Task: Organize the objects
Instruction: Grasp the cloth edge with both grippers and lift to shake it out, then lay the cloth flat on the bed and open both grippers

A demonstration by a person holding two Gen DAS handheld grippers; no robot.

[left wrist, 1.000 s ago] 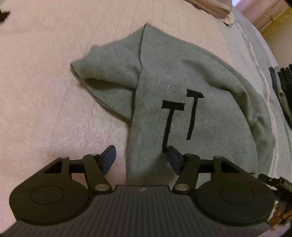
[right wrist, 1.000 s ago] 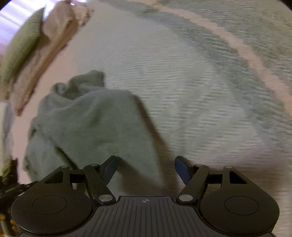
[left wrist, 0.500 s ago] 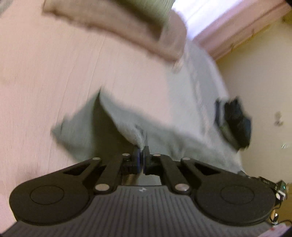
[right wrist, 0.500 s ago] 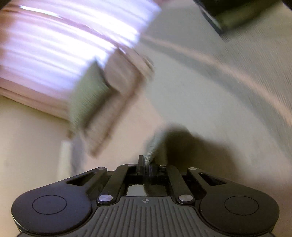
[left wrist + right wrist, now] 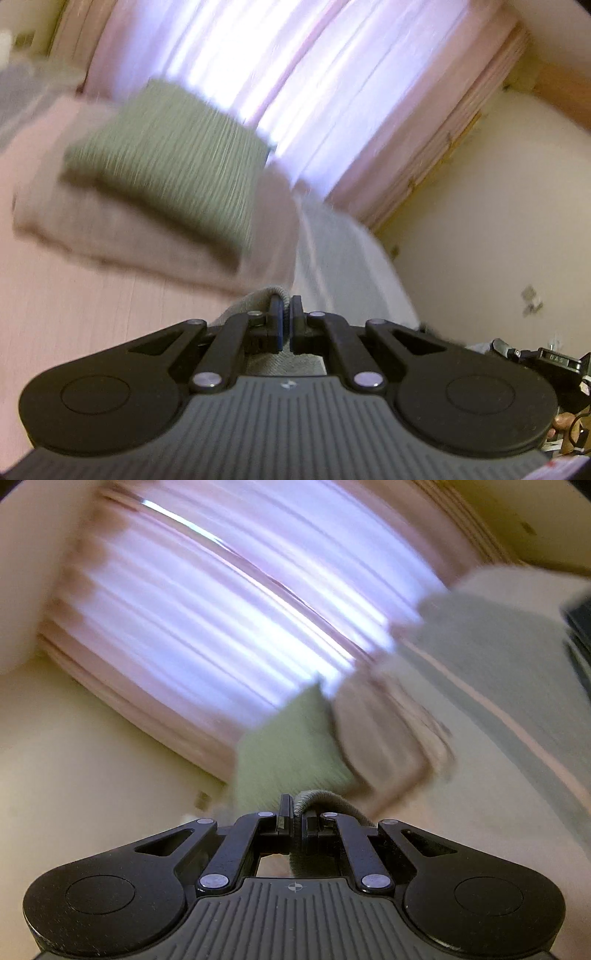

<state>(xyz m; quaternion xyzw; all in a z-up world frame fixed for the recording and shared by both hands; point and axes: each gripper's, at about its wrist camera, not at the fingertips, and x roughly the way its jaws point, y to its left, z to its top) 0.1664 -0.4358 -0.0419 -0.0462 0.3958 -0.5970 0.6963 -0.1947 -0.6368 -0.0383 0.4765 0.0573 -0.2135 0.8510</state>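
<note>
Left hand-held gripper (image 5: 285, 320) is clenched on a folded edge of the grey-green knit garment (image 5: 258, 299), and the right hand-held gripper (image 5: 294, 818) pinches another edge of it. Both are up off the bed (image 5: 92, 314), so the cloth hangs below the jaws (mostly out of sight), probably to shake it flat for folding. Beyond, toward the head of the bed, a green cushion (image 5: 166, 147) sits on a beige folded blanket (image 5: 110, 229), with bright curtains (image 5: 258, 55) behind, all blurred.

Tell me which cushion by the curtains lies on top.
The green ribbed cushion lies on top; the beige pillow lies flat beneath it on the bed.
</note>
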